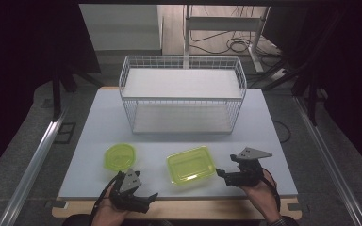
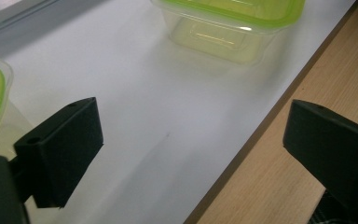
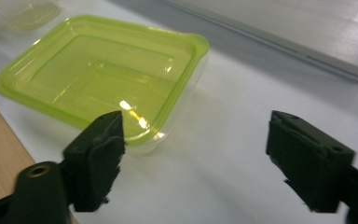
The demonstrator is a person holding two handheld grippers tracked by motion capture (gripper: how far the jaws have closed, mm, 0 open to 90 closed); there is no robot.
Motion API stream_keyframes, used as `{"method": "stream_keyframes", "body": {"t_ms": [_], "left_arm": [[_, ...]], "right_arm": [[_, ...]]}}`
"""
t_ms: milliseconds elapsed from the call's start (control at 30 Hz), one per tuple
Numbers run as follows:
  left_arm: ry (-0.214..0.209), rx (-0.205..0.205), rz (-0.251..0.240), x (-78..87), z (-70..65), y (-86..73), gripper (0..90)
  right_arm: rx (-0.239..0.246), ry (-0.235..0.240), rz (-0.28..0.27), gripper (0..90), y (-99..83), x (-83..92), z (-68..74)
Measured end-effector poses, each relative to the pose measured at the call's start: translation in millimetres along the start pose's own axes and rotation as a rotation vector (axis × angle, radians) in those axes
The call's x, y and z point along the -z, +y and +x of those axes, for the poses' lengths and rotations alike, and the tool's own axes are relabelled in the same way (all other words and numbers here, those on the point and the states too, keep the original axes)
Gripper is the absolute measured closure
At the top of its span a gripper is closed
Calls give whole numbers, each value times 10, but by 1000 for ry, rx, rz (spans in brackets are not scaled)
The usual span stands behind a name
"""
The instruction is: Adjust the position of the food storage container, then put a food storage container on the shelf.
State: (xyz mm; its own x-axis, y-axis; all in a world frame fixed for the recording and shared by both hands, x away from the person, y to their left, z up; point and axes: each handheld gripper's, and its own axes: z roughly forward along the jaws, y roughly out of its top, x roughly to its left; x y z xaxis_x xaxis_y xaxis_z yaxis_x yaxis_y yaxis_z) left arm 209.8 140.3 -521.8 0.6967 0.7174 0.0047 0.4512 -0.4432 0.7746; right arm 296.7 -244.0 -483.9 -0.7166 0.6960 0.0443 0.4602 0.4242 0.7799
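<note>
Rectangular green container point(image 1: 191, 164) sits untouched low in the frame between both released hand-held grippers, left point(image 1: 141, 197) and right point(image 1: 224, 176), so grasping remains.

Bare table point(image 1: 264, 141) strip between wire rack point(image 1: 183, 94) and front tubs. Gap between round tub point(image 1: 120, 157) & rect. tub point(image 1: 191, 165) passable. Rack blocks rear centre; its sides free.
</note>
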Motion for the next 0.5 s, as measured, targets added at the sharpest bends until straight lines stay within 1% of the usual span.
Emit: {"method": "stream_keyframes", "body": {"t_ms": [67, 167, 333, 400, 500], "left_arm": [[4, 3, -6, 5, 5, -11, 32], [8, 14, -16, 7, 20, -30, 27], [16, 25, -24, 2, 44, -46, 26], [16, 22, -27, 2, 44, -47, 26], [13, 14, -33, -5, 40, -51, 24]], "right_arm": [[0, 5, 10, 146, -26, 4, 2], [1, 20, 9, 113, -51, -5, 1], [4, 44, 14, 87, -68, -42, -10], [5, 53, 18, 71, -72, -53, -18], [-2, 51, 17, 52, -73, -67, -28]]}}
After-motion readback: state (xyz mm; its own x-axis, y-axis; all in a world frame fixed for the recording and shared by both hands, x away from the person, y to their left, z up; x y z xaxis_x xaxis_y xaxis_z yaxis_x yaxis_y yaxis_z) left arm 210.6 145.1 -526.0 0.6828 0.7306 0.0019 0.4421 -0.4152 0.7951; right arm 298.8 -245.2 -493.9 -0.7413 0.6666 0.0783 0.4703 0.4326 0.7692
